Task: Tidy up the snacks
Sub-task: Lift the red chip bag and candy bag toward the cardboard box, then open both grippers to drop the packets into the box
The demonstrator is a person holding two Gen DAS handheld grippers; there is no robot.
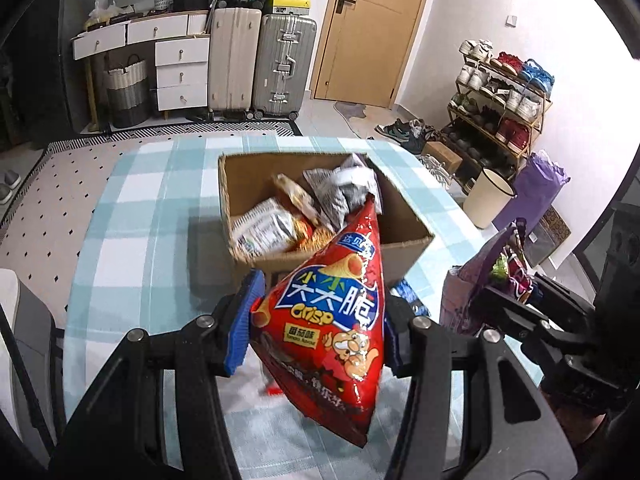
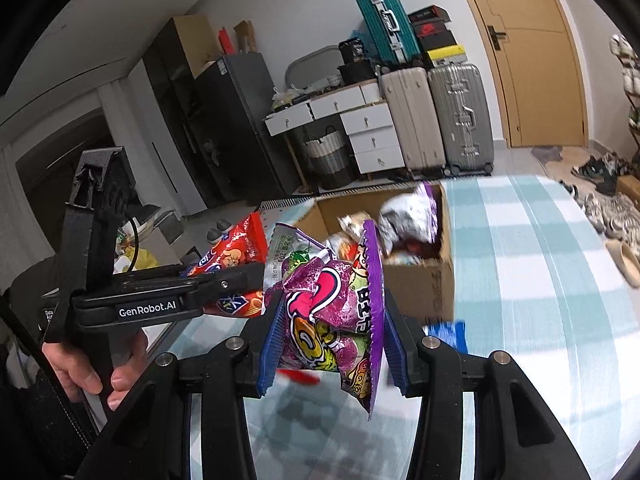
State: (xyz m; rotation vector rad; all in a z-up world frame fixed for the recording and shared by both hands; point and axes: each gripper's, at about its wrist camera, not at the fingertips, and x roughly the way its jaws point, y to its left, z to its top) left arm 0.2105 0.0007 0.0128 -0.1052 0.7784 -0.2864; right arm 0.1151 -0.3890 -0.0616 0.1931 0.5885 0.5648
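The red crisp bag (image 1: pixel 328 320) is pinched between the blue pads of the left hand-held gripper (image 1: pixel 316 324), hanging clear above the counter (image 1: pixel 132 208) just in front of the cardboard box (image 1: pixel 400 256). The right hand-held gripper (image 2: pixel 332 332) is clamped on a purple snack bag (image 2: pixel 328 312), also up off the checked cloth, near the box, which already has a few packets (image 1: pixel 280 224) inside. A hand (image 2: pixel 92 368) grips the left tool's handle.
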